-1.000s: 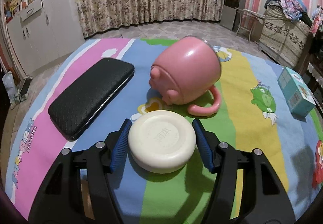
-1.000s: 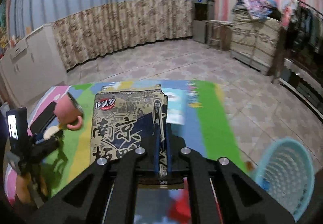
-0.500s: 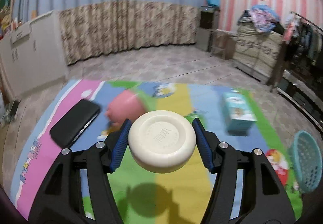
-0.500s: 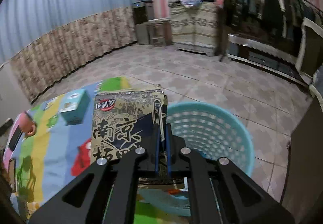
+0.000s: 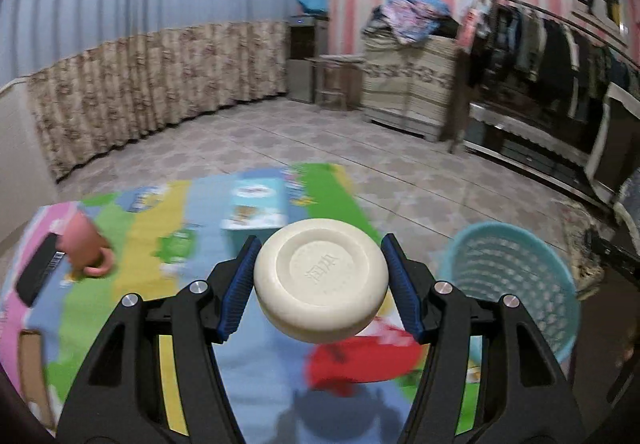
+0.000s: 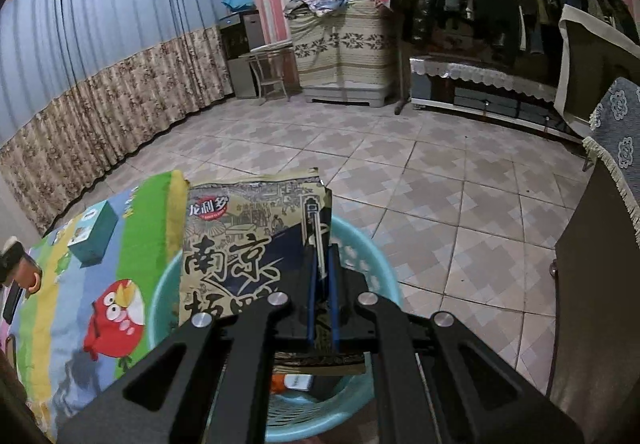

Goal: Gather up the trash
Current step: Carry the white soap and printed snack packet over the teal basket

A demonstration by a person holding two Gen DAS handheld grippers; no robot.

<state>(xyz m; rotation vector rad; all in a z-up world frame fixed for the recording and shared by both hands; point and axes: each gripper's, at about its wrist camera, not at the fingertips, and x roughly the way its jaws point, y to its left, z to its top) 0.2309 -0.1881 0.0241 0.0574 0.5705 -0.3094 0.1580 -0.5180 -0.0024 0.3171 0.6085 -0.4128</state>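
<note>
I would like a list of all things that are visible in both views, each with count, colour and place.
soap bar: 1, cream, round, clamped in the left gripper above the mat
snack bag: 1, dark printed, pinched in the right gripper over the basket
basket: 1, light blue, on the floor beside the mat
play mat: 1, striped, on the tiled floor
box: 1, teal, on the mat
cup: 1, pink, on the mat
case: 1, black, beside the cup
left gripper: 1, black with blue pads
right gripper: 1, black with blue pads

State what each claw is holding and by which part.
Left claw: round white soap bar, pinched across its rim. Right claw: snack bag, clamped near its right edge.
</note>
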